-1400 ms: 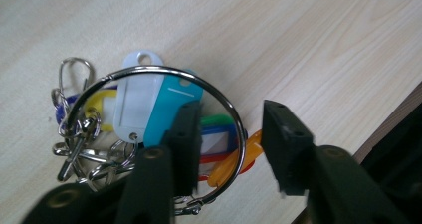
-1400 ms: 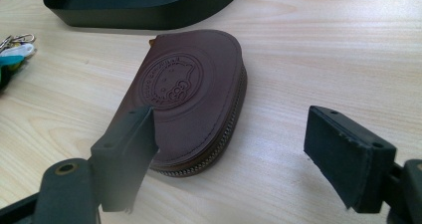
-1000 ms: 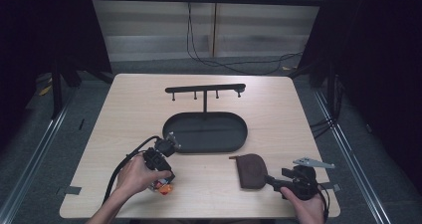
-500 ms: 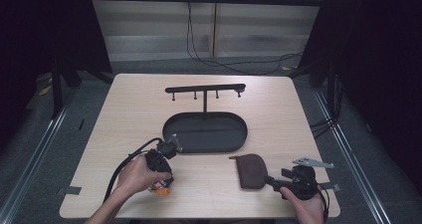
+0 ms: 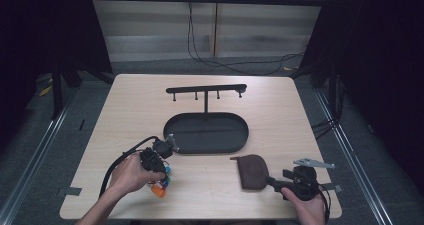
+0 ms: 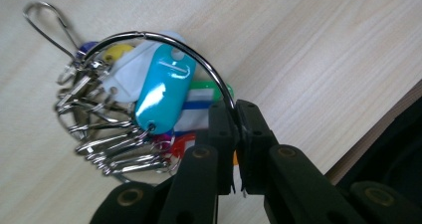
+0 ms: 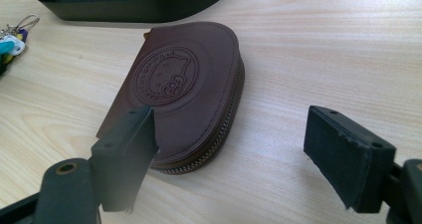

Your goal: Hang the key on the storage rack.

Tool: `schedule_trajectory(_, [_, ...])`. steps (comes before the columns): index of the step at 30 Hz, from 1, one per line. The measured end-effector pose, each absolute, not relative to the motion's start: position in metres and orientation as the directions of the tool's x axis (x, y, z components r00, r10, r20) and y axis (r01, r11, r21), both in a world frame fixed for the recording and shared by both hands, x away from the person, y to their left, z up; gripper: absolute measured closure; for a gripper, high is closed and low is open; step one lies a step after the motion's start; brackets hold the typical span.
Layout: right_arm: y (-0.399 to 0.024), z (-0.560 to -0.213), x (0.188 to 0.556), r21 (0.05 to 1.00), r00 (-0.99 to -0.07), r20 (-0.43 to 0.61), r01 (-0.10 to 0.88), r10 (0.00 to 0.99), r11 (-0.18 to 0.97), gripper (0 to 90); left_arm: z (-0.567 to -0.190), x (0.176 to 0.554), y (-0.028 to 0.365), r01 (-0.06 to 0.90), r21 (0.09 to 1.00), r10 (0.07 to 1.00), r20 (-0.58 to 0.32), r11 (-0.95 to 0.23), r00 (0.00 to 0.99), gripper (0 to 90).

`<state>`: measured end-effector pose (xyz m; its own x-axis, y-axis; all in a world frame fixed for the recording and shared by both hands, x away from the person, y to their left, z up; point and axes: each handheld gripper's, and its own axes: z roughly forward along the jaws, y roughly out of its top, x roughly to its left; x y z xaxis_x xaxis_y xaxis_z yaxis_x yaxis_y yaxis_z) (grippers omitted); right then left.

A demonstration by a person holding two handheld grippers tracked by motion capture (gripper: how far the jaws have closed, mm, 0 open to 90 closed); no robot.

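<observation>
left gripper (image 6: 238,134) fingers clenched on key ring (image 6: 164,40); right gripper (image 7: 229,149) fingers released, straddling pouch (image 7: 184,84) edge.

Left tool (image 6: 238,134) clamped closed, right tool (image 7: 231,149) spread wide.

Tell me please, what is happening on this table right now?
A person works at a wooden table with a gripper in each hand. The left gripper has just been closing, and its jaws now pinch the big metal ring of a bunch of coloured key tags near the front edge. The right gripper is open, its jaws on either side of the brown zip pouch without gripping it. A black oval tray with a hook rack stands behind.
</observation>
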<state>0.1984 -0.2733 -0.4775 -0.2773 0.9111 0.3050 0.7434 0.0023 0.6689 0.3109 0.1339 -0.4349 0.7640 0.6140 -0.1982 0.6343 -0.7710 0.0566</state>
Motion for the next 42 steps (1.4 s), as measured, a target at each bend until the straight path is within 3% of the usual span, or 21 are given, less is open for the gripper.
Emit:
schedule_trajectory(15, [-0.273,-0.478,0.199,0.667,-0.276,0.302,0.745,0.913,0.004,19.8,-0.399,0.314,0.147,0.609,0.06,0.6,-0.117,-0.791,0.791,87.1])
schedule_trajectory(28, [-0.272,-0.477,0.199,0.666,-0.285,0.298,0.746,0.911,0.015,19.7,-0.39,0.32,0.162,0.673,0.118,0.66,-0.134,-0.73,0.739,87.5])
schedule_trajectory(42, [-0.271,-0.476,0.198,0.673,-0.315,0.292,0.738,0.903,0.04,16.2,-0.377,0.323,0.162,0.669,0.162,0.649,-0.161,-0.726,0.743,87.7])
